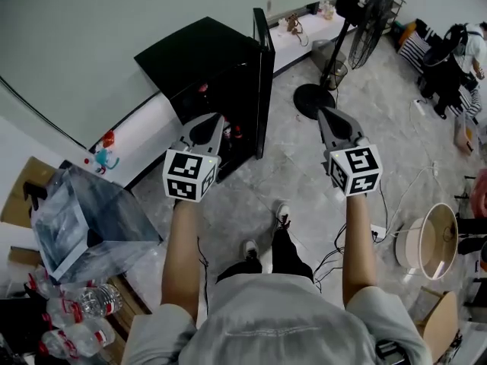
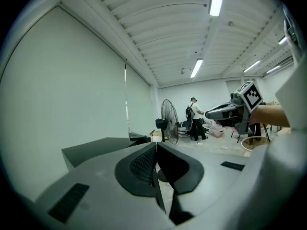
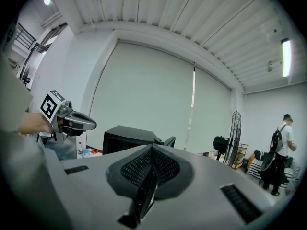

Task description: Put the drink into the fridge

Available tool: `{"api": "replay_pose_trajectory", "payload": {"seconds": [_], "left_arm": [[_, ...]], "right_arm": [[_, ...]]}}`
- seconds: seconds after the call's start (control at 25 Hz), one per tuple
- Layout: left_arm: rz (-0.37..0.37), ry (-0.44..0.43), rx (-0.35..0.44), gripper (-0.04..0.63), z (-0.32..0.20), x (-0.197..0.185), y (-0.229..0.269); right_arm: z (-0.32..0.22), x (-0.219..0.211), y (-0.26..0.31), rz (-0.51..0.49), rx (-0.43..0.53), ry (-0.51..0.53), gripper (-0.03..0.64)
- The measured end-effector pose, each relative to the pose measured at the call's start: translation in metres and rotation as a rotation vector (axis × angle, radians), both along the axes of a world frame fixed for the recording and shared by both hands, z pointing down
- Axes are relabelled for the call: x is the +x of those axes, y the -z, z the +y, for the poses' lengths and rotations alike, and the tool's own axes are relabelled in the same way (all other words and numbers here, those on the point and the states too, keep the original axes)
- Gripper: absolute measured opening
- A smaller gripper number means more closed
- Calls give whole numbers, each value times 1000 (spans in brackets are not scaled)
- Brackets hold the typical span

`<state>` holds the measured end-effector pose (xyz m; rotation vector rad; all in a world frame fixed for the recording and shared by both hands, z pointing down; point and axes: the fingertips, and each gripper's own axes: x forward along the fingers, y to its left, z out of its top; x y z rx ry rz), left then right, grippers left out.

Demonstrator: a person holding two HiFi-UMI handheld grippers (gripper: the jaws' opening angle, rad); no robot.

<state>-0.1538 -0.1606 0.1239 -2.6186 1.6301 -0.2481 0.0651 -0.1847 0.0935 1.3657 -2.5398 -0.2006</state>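
Observation:
A black mini fridge [image 1: 202, 55] stands against the wall with its door [image 1: 264, 74] swung open; red-topped items [image 1: 236, 131] show inside. Several red-labelled drink bottles [image 1: 76, 310] lie at my lower left, away from both grippers. My left gripper [image 1: 215, 120] is held in the air in front of the fridge opening, jaws shut with nothing in them. The right gripper [image 1: 324, 112] hovers level with it to the right, over the floor, also shut and empty. In the left gripper view the shut jaws meet at the left gripper [image 2: 154, 150]; the right gripper [image 3: 150, 151] looks the same in its own view.
A crumpled clear plastic bag [image 1: 91, 219] sits left of me beside the bottles. A standing fan [image 1: 365, 29] is right of the fridge. A person [image 1: 468, 52] stands at the far right. A round white bin [image 1: 430, 242] and cables [image 1: 411, 188] lie on the floor.

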Motion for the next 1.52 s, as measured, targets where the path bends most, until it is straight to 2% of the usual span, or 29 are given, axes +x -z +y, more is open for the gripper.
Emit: {"api": "replay_pose_trajectory", "payload": {"seconds": [0.24, 0.4, 0.64, 0.92, 1.52], "left_arm": [[-12, -7, 48, 14, 32, 6, 20], [3, -21, 62, 15, 47, 6, 26], [-23, -21, 73, 15, 56, 8, 29], [-7, -42, 73, 15, 56, 11, 33], [-39, -45, 57, 15, 38, 17, 28]], "right_arm": [[33, -7, 7, 0, 28, 9, 2], [50, -8, 9, -7, 44, -6, 2], [66, -3, 22, 3, 62, -18, 2], [71, -8, 26, 12, 68, -17, 2], [59, -3, 25, 11, 67, -26, 2]]}}
